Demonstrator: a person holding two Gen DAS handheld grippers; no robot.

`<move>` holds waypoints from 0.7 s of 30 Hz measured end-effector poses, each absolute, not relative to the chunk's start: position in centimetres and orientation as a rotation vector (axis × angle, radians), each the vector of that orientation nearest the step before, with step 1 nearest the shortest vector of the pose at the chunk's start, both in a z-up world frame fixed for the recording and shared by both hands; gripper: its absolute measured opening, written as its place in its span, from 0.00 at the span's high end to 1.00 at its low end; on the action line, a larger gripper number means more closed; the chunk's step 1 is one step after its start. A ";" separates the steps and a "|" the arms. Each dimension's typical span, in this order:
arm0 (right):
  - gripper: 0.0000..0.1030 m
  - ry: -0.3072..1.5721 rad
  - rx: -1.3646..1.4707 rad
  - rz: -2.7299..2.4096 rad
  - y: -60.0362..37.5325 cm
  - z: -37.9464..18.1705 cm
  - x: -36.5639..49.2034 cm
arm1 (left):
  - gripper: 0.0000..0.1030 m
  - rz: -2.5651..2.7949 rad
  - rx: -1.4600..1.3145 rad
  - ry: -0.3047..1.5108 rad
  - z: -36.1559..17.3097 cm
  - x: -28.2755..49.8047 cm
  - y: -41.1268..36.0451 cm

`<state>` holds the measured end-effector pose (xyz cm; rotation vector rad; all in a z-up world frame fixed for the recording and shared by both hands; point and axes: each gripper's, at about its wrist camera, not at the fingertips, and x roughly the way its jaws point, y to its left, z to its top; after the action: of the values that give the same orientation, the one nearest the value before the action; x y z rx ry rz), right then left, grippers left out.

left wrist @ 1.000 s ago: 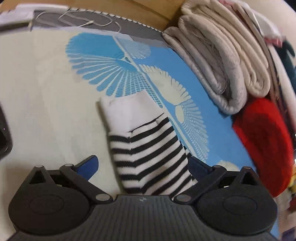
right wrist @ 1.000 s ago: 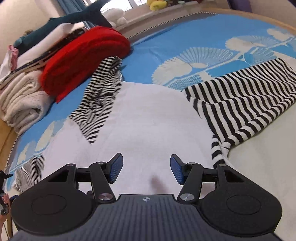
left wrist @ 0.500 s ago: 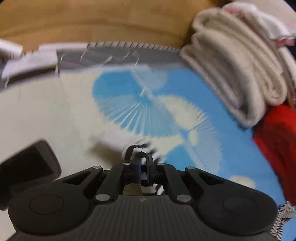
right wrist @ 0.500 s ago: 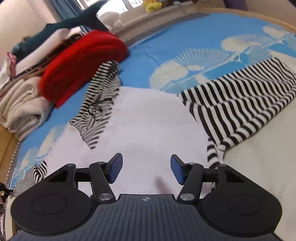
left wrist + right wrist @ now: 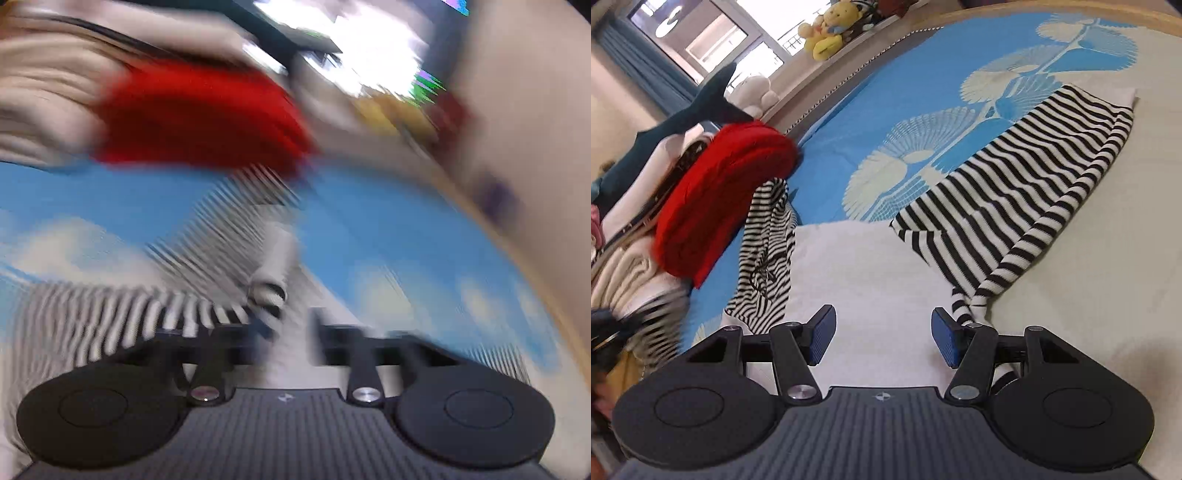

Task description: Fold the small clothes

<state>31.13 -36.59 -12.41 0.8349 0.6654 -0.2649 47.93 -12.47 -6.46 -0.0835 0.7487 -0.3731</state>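
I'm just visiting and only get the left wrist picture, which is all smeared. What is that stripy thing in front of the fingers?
Observer: The right wrist view is sharp. It is a garment with a white body and black-and-white striped sleeves, lying on the blue patterned bedspread.
Operator: Are both sleeves laid out?
Observer: No. One striped sleeve lies spread flat to the right. The other sleeve is crumpled beside the red folded pile.
Operator: And the other tool?
Observer: The right gripper is open and empty, above the garment's white body.
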 end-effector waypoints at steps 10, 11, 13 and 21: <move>0.40 0.665 0.818 -0.160 -36.6 -11.4 30.7 | 0.00 -0.307 0.221 0.809 -13.3 39.2 -5.1; 0.39 0.671 0.804 -0.147 -36.2 -11.4 30.9 | 0.00 -0.247 0.196 0.800 -13.3 38.9 -2.9; 0.40 0.684 0.795 -0.119 -35.5 -11.8 31.6 | 0.00 -0.136 0.155 0.809 -13.8 39.6 1.1; 0.40 0.720 0.770 -0.105 -32.7 -14.0 34.2 | 0.00 0.023 0.231 0.893 -16.5 44.4 5.7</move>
<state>34.17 -32.73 -14.03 0.7702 0.7196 -0.1049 44.42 5.69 -16.46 0.2314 0.8932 0.0233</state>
